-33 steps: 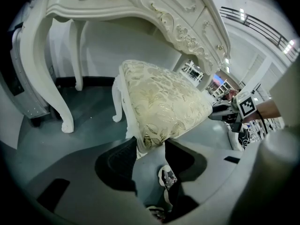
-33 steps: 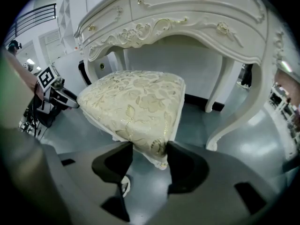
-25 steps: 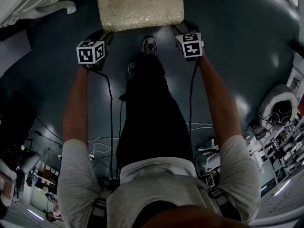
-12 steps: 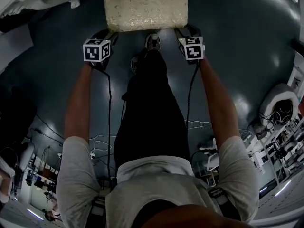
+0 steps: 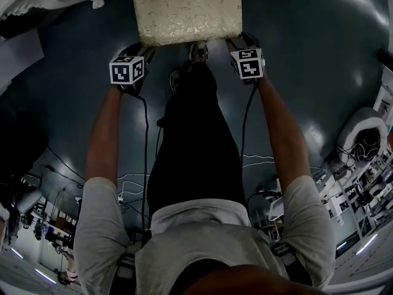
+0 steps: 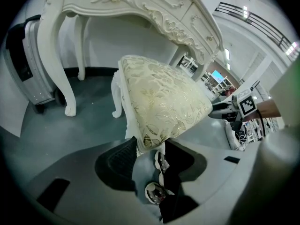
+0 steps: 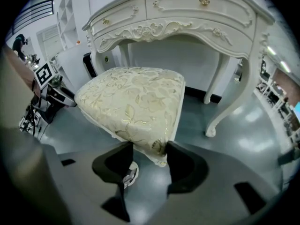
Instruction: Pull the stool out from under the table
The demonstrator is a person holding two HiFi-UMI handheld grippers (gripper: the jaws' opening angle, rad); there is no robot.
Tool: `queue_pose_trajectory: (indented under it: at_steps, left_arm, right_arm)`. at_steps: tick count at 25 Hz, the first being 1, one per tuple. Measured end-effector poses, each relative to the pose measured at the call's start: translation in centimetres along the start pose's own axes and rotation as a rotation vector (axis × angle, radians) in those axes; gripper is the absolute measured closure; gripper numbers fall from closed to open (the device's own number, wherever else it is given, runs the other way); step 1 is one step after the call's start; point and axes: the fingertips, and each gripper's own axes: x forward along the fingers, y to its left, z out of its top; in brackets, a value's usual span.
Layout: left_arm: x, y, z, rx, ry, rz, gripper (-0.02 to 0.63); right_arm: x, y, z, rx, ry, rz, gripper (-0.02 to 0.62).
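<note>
The stool has a cream cushion with a gold leaf pattern and white legs, and it stands on the dark floor just in front of the white carved table. My left gripper is shut on the cushion's near left corner, and my right gripper is shut on its near right corner. In the left gripper view the stool has its corner pinched between the two pads of the left gripper. In the right gripper view the stool is clamped the same way by the right gripper.
The table with curved legs and drawers stands behind the stool. A grey suitcase is beside the table leg. The person's shoes are between the grippers. Cables lie on the floor, and clutter sits at the right.
The stool and both grippers have come a little away from the table, towards the person. The person's feet have stepped back. Both grips stay as they were.
</note>
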Motion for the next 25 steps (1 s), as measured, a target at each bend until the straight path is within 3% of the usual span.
queue_pose_trajectory:
  at_steps: [20,25]
  left_arm:
    - [-1.0,-1.7,-4.1,-0.005,0.03,0.015,0.42]
    - [-1.7,-3.4,-7.4,-0.027,0.054,0.03,0.42]
  right_arm:
    - [-1.9,2.1,-4.2,0.017,0.03,-0.013,0.362]
    - [-3.2,2.8,-6.9,0.001,0.056,0.0,0.362]
